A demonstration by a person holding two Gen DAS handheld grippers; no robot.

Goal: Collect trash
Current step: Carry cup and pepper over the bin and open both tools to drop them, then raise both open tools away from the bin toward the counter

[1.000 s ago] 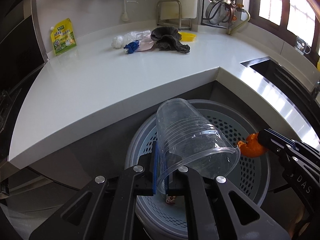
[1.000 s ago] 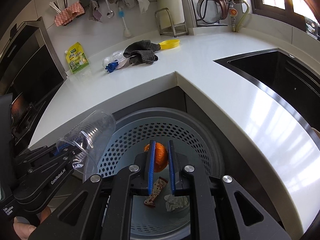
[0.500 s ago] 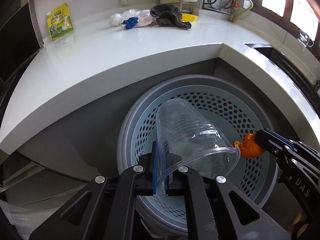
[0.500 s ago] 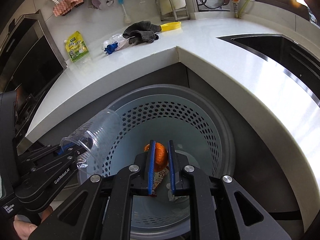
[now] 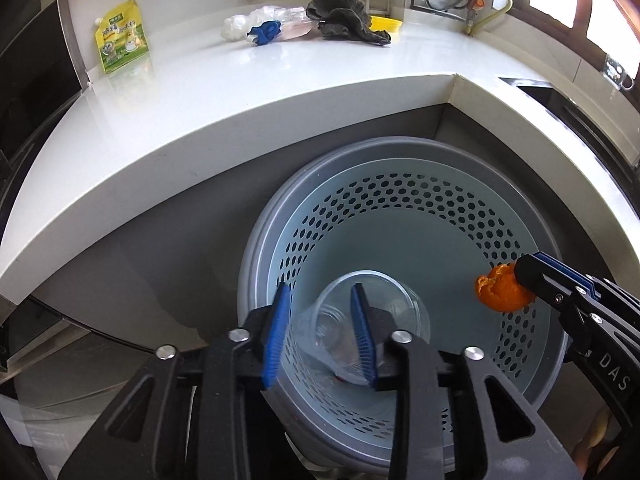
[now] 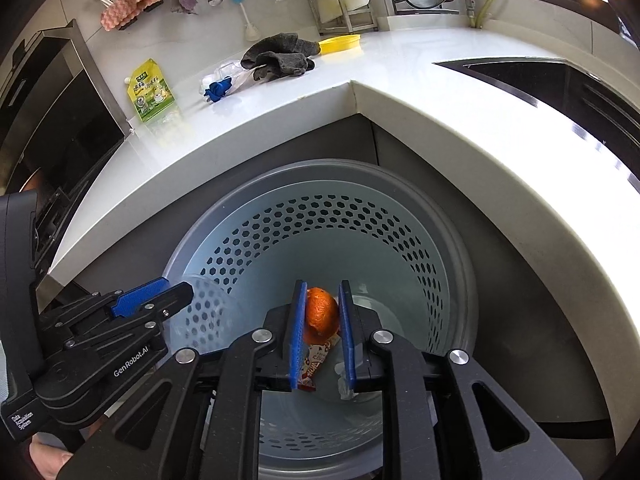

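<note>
Both hands have sunk toward the bin [image 5: 256,264], and the cup [image 5: 372,312] has slipped out of the left gripper [image 5: 320,328]. That gripper's jaws are opening; the clear cup now lies loose in the bin just under them, mouth facing up at the camera. Its pads do not press it.

To the right, the right gripper [image 6: 320,320] has its jaws opening too, with the orange peel [image 6: 320,312] between them and right over the bin, so it should drop straight down.

I count one cup, one peel, one bin, one wrapper [image 6: 316,364] and one paper wad [image 6: 344,384] at the bottom.

On the table [image 5: 200,112] sit one yellow pouch [image 5: 120,40] and one rag [image 5: 344,20].
</note>
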